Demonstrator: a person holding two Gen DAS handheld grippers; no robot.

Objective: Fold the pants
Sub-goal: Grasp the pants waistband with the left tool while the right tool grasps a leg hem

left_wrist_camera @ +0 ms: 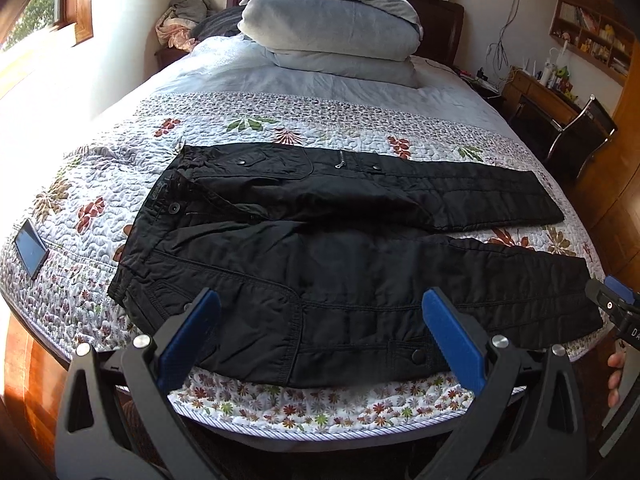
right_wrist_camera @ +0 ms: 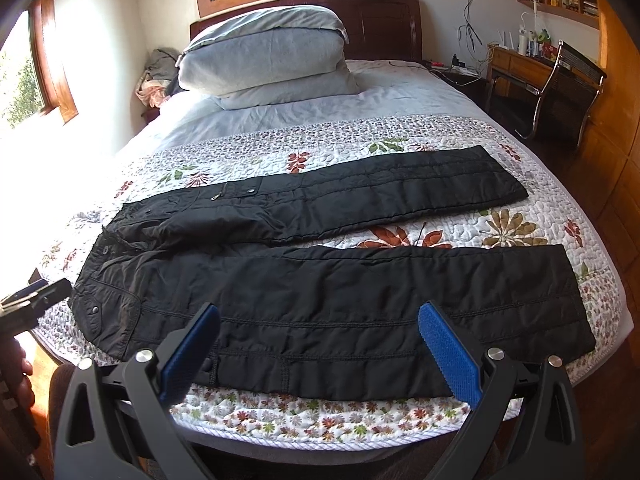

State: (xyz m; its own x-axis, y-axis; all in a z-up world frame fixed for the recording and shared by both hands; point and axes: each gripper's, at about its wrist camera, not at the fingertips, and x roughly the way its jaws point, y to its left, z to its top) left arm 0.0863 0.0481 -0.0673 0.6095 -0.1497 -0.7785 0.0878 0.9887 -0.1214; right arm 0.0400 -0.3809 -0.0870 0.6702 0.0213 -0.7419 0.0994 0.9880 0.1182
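Observation:
Black quilted pants (left_wrist_camera: 340,264) lie spread flat across the foot of the bed, waist to the left and both legs running right, slightly apart. They also show in the right wrist view (right_wrist_camera: 340,292). My left gripper (left_wrist_camera: 320,308) is open and empty, hovering above the near leg by the hip pocket. My right gripper (right_wrist_camera: 320,320) is open and empty, hovering above the middle of the near leg. The right gripper's tip shows at the right edge of the left wrist view (left_wrist_camera: 616,304); the left gripper's tip shows at the left edge of the right wrist view (right_wrist_camera: 36,300).
The bed has a floral quilt (left_wrist_camera: 280,128) with stacked pillows (left_wrist_camera: 332,28) at its head. A phone (left_wrist_camera: 30,248) lies on the quilt left of the waistband. A desk and chair (right_wrist_camera: 560,92) stand to the right, a window (right_wrist_camera: 24,76) on the left wall.

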